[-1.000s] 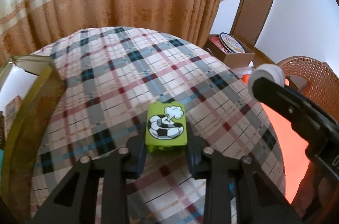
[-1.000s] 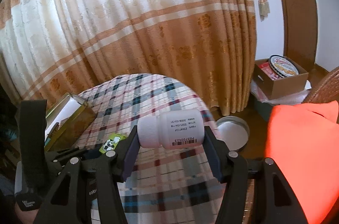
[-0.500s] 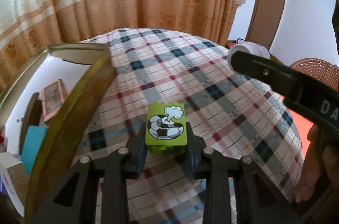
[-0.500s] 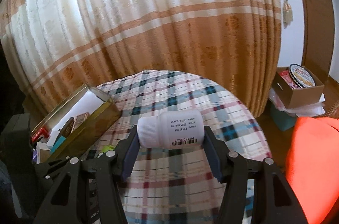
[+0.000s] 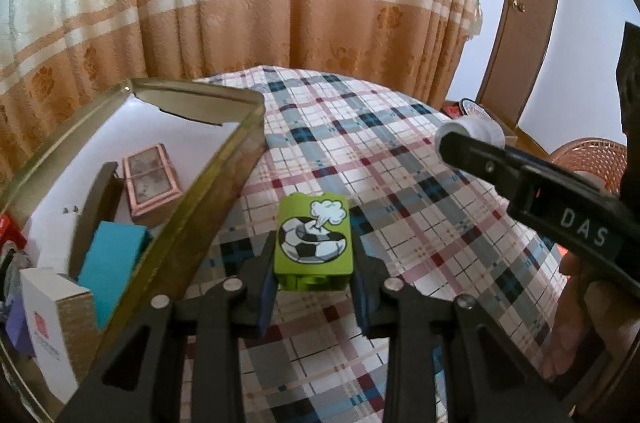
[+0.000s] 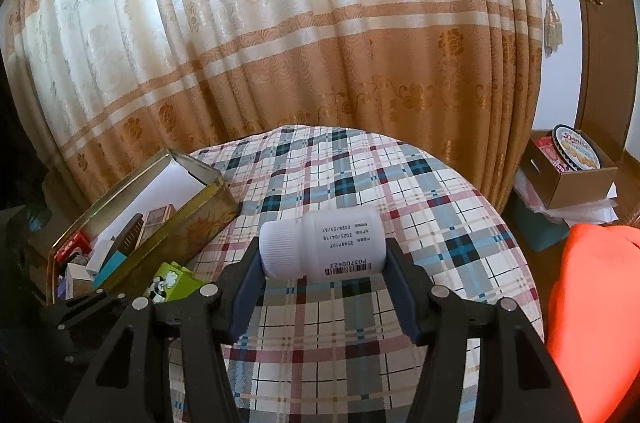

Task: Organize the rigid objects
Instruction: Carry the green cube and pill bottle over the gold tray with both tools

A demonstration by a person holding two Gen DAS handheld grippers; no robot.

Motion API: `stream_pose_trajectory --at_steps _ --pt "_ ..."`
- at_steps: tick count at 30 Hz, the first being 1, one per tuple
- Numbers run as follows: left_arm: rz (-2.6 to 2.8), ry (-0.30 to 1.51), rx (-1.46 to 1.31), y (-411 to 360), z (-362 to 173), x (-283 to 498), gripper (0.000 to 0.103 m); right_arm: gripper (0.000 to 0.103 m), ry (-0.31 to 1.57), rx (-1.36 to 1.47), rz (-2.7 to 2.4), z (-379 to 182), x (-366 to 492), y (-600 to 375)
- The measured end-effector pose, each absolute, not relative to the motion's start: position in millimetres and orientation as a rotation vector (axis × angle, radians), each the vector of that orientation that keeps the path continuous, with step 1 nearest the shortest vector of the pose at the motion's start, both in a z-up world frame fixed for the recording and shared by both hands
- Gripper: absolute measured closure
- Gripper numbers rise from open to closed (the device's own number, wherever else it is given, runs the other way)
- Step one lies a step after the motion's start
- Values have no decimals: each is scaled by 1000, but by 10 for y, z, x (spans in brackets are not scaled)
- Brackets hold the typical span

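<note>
My left gripper (image 5: 314, 255) is shut on a green toy block (image 5: 314, 241) printed with a football, held above the plaid tablecloth (image 5: 380, 151). The block (image 6: 170, 281) also shows low at the left of the right wrist view. My right gripper (image 6: 322, 255) is shut on a white pill bottle (image 6: 322, 243) lying sideways, cap to the left; its cap (image 5: 480, 131) peeks past that gripper's finger in the left wrist view. A gold tin box (image 5: 224, 159) stands open just left of the block, with several small boxes inside.
The round table (image 6: 400, 183) is backed by a cream and orange curtain (image 6: 280, 43). A cardboard box with a biscuit tin (image 6: 572, 163) sits on the floor at right, beside an orange cushion (image 6: 592, 303) and a wicker chair (image 5: 592, 159). A hand (image 5: 576, 311) holds the right gripper.
Both grippers have swung left over the table, so the gold tin has come much further into view. The block and the bottle stay gripped as before.
</note>
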State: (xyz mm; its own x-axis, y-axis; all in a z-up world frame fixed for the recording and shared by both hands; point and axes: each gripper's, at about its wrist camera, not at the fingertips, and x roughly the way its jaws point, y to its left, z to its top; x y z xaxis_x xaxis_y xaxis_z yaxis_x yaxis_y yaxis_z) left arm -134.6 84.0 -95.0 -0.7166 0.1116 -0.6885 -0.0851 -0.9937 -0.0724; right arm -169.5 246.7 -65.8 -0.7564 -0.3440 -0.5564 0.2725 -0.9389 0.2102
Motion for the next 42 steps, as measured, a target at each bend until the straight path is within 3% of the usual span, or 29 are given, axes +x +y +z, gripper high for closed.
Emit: stream_pose_trajectory --at_steps 42 --pt "2955 -39 -972 626 -728 -959 73 43 -93 770 -2631 -603 -1396 2122"
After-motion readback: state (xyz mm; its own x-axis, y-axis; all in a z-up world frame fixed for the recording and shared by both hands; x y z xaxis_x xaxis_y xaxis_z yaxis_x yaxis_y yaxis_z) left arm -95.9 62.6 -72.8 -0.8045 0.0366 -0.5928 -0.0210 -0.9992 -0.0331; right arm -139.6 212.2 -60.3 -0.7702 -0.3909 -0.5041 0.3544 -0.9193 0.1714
